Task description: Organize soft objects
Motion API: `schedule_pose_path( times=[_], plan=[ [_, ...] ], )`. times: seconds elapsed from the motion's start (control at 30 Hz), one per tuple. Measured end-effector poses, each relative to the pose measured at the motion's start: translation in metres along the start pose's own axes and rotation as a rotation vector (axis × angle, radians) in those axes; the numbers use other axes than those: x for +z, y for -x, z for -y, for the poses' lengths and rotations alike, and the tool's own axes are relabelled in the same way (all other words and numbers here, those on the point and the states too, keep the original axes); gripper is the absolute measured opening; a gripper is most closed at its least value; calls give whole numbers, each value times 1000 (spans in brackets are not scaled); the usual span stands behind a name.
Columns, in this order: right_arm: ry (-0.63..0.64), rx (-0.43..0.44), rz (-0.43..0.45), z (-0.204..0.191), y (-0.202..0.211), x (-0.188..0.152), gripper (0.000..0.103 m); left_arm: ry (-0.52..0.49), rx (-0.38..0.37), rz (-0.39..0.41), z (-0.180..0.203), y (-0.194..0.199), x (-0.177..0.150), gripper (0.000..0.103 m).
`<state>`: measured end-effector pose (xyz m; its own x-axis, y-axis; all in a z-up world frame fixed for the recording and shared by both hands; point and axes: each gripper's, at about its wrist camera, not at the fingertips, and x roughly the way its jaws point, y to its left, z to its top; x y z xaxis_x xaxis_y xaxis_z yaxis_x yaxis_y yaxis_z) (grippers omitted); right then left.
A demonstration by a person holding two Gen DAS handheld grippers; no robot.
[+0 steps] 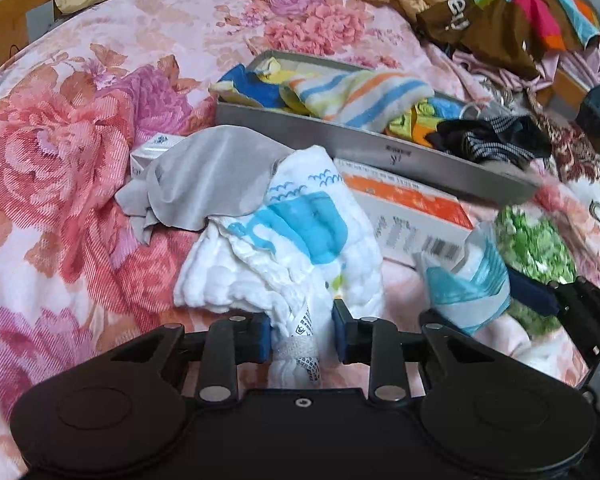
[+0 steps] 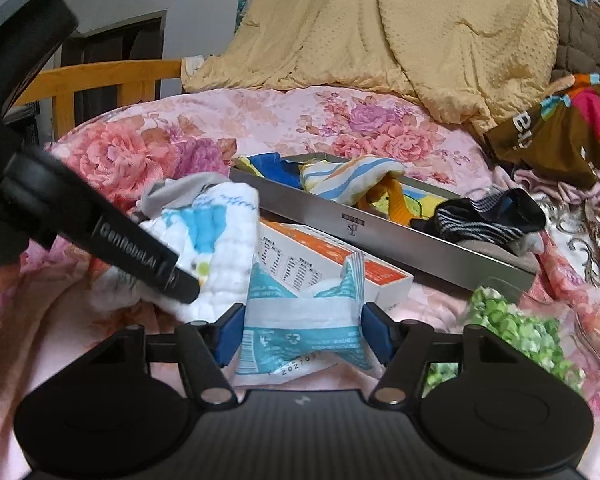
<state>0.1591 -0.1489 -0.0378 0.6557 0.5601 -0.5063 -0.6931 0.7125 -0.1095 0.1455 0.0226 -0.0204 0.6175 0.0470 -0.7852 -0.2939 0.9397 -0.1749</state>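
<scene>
On a floral bedspread (image 1: 80, 160), the left gripper (image 1: 300, 332) pinched one crumpled white cloth (image 1: 292, 240) with blue prints; the right gripper (image 2: 302, 332) clasped one teal-and-white packet (image 2: 300, 320) before one grey tray (image 2: 400, 236).

- Soft, even indoor light; no hard shadows on the floral bedspread (image 1: 100, 128).
- Mild glare along the metal tray (image 1: 380, 148) wall.
- Strong fisheye bending at edges, dark vignette in corners.
- Tray's right end and green cloth (image 1: 536, 240) smeared (motion blur, probably).
- Slightly soft detail overall.
</scene>
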Motion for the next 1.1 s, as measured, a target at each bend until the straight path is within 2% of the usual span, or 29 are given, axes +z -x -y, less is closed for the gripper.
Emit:
schedule_pose_path(
  times=[0.23, 0.47, 0.67, 0.77, 0.87, 0.93, 1.1],
  plan=[
    [-119, 30, 35, 26, 25, 13, 67, -70, 47, -55, 20, 14, -8, 31],
    [-190, 31, 91, 50, 39, 27, 67, -300, 92, -104, 54, 36, -11, 30],
    [-243, 48, 157, 67, 50, 38, 67, -316, 139, -113, 70, 44, -7, 29],
    [-220, 25, 210, 75, 60, 41, 67, -387, 143, -122, 85, 45, -6, 29],
    [-227, 9, 231, 84, 58, 41, 67, -413, 102, -109, 93, 50, -4, 29],
    [-238, 7, 234, 87, 55, 38, 67, -397, 47, -90, 93, 59, -1, 28],
    [-242, 7, 282, 93, 55, 31, 69, -405, -5, -117, 96, 74, 15, 28]
  ],
)
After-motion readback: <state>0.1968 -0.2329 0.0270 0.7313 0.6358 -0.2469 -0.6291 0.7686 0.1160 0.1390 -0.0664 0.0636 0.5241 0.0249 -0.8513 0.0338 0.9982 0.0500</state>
